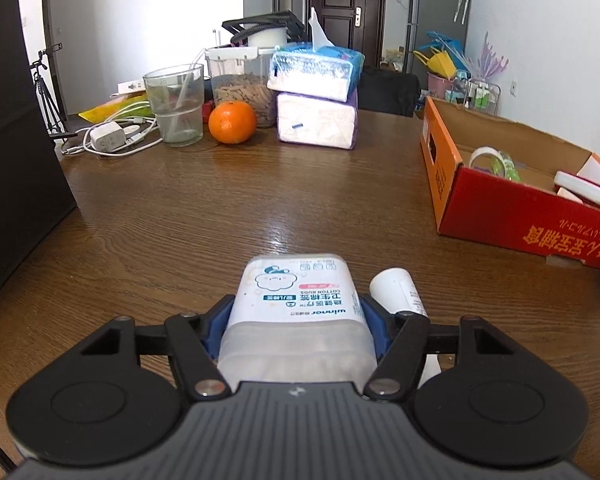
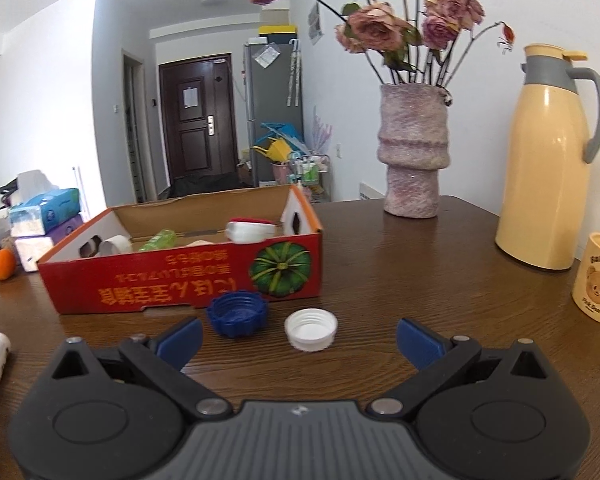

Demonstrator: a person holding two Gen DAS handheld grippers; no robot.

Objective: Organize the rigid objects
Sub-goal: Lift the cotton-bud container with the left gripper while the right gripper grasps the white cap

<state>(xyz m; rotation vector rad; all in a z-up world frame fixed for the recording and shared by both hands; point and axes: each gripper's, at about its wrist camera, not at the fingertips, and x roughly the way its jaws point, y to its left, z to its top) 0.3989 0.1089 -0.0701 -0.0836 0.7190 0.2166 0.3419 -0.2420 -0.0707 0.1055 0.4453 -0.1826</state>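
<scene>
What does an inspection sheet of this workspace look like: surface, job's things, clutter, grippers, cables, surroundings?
Surface: brown wooden table.
Job's things: cotton bud box held; white tube beside it; blue cap and white cap before the red cardboard box, which already holds items.
Clutter: orange, glass, tissue packs, vase, thermos, mug.
Grippers: left gripper shut on the cotton bud box; right gripper open, empty, the white cap just ahead.
Cables: white charger and cord.
Surroundings: dark door, tripod.
</scene>
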